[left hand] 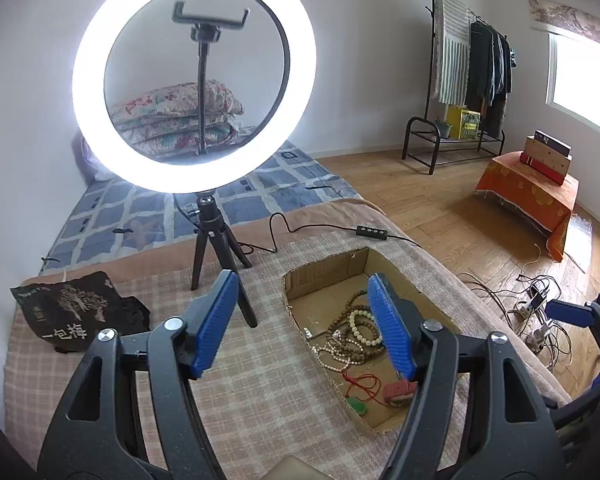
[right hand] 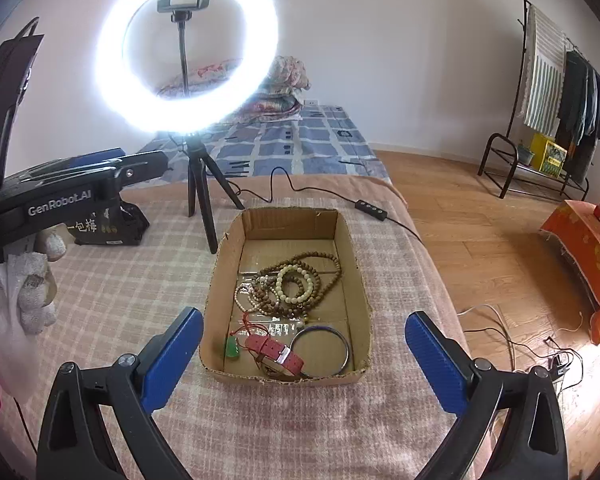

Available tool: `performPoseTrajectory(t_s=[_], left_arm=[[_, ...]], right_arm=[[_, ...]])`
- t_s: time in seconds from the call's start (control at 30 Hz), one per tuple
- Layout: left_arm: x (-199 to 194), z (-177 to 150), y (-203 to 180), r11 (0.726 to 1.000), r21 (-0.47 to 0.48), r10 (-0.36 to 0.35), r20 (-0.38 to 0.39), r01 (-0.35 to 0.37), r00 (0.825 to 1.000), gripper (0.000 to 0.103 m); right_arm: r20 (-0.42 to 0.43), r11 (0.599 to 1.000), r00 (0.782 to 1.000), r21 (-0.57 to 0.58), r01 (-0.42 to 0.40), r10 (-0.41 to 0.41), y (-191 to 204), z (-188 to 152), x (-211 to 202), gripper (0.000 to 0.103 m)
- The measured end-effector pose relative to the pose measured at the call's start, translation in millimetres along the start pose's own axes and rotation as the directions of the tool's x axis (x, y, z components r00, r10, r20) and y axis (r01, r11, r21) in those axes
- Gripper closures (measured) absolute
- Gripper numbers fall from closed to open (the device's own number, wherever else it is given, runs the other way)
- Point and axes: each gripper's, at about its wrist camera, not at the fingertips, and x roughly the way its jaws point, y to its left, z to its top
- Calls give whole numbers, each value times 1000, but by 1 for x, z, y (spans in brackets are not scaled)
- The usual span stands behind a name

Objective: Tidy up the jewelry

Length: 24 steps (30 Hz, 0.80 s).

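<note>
A shallow cardboard box point(right hand: 288, 224) lies on the checked blanket. It holds a heap of brown bead strands point(right hand: 328, 276), a cream bead bracelet point(right hand: 279, 285), a green pendant on a red cord point(right hand: 232, 348), a red watch strap point(right hand: 276, 354) and a silver bangle point(right hand: 346, 346). My right gripper point(right hand: 303, 316) hovers open above the box's near end with nothing between its fingers. My left gripper point(left hand: 300, 280) is open and empty too, up over the box's left rim point(left hand: 328, 272), with the beads point(left hand: 352, 332) seen past its right finger. A gloved hand point(right hand: 32, 288) holds it.
A lit ring light point(left hand: 88, 80) on a small black tripod point(left hand: 216, 248) stands just behind the box, its cable and switch point(left hand: 372, 233) trailing right. A black printed bag point(left hand: 72, 312) lies at the left. The bed's right edge drops to a wooden floor with tangled cables point(left hand: 536, 320).
</note>
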Motion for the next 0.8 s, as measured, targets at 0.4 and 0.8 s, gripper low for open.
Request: performPoseTrajectory(t_s=[0.4, 0.8], left_arm=[[-78, -17, 0, 999, 23, 23, 33, -24, 999, 21], [-124, -66, -7, 999, 33, 33, 25, -34, 999, 17]], right_arm=[[28, 995, 995, -22, 95, -94, 1, -15, -51, 0], [45, 986, 986, 51, 159, -161, -4, -38, -64, 0]])
